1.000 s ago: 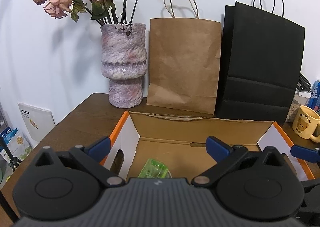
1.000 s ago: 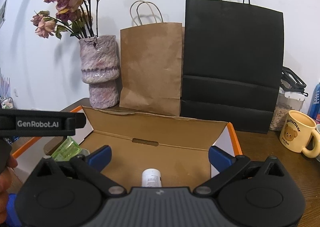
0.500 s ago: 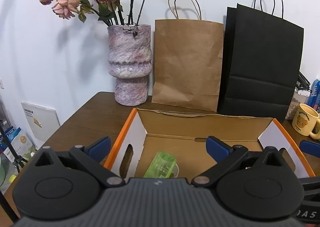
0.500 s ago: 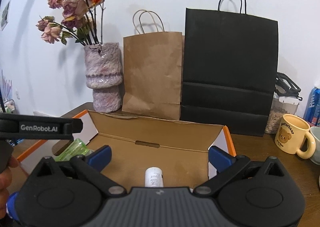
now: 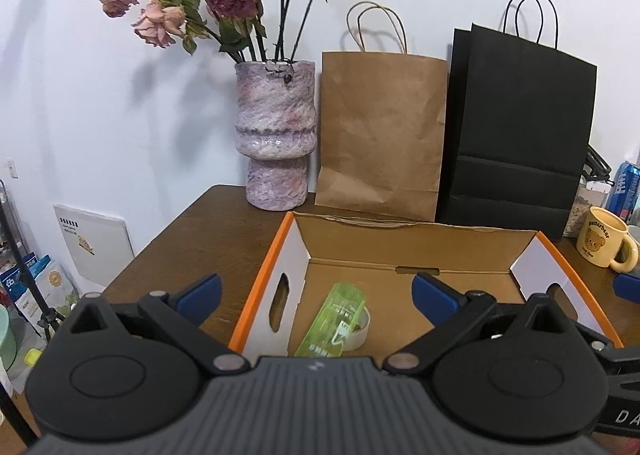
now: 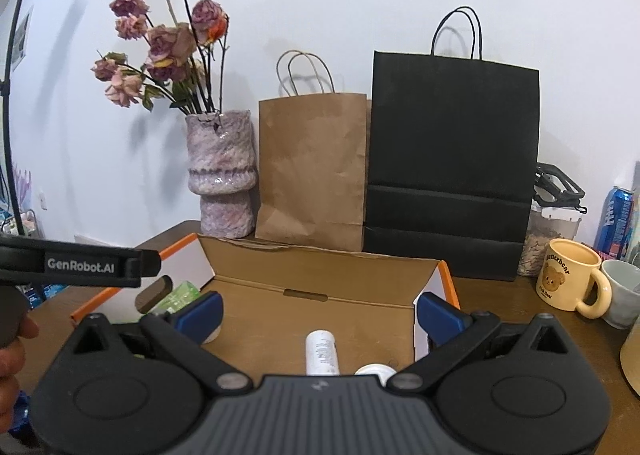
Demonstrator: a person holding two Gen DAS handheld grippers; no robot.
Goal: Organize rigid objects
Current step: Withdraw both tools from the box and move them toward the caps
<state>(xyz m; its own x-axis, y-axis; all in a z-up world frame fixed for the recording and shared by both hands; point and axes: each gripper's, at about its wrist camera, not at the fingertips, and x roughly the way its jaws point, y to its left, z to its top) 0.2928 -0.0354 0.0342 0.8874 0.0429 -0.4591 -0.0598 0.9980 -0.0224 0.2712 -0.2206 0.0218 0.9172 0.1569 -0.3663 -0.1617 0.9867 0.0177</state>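
Observation:
An open cardboard box with orange edges sits on the brown table. A clear green plastic case lies on the box floor against a roll of tape. My left gripper is open and empty, held above the box's near left part. In the right wrist view the box also holds a white tube and a white round cap; the green case shows at its left. My right gripper is open and empty above the tube. The left gripper's body crosses that view's left side.
Against the wall behind the box stand a mottled vase of dried roses, a brown paper bag and a black paper bag. A yellow bear mug, a pale mug, a jar and a blue can stand at the right.
Both grippers have drawn back and risen from the box, so more of its floor and contents shows. Both stayed open and empty.

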